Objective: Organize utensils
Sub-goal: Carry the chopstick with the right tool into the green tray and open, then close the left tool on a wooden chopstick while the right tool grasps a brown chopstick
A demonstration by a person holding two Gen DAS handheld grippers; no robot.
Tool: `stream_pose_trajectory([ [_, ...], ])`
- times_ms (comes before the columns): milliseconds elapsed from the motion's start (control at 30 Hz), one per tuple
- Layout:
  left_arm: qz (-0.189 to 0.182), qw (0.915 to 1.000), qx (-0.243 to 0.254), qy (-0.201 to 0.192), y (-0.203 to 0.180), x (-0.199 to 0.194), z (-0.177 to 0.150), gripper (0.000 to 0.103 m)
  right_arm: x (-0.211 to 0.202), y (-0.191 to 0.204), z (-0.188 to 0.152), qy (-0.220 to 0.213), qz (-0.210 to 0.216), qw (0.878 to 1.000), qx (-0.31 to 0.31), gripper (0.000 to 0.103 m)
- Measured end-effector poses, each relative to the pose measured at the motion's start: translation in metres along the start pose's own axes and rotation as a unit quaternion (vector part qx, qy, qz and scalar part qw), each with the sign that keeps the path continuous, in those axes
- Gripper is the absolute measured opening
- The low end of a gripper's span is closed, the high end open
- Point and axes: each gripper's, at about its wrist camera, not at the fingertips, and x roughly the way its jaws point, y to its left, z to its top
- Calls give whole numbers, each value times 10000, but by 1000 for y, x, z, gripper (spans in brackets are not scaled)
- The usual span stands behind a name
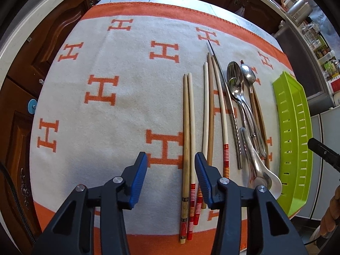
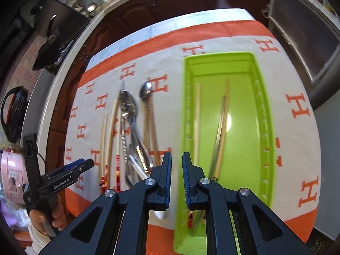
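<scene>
Holding my left tongs [image 1: 171, 178] wide open, empty, over cloth [image 1: 119, 97] beside six chopsticks [image 1: 189, 127] and four spoons [image 1: 240, 93]. Holding my right tongs [image 2: 176, 178] slightly parted, gripping nothing, above green tray's [image 2: 264, 114] near-left rim. Only right view showing three chopsticks [image 2: 220, 131] lying inside.

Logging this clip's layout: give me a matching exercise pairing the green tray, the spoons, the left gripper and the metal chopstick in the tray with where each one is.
1 green tray
2 spoons
3 left gripper
4 metal chopstick

A inside the tray
B above the two leftmost chopsticks
C piled on the cloth left of the tray
D on the cloth, under the right gripper

Pairs: 1-D, 2-C, 3-B, 4-A
</scene>
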Motion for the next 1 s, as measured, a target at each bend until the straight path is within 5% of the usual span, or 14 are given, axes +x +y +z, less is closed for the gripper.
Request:
stream_pose_trajectory([
  [267,-79,9999,36,64,1,1,7,32,25,35,14,307,182,9992,-192,11],
  [1000,-138,9995,60,260,-7,29,11,31,81,32,37,757,51,9971,-26,14],
])
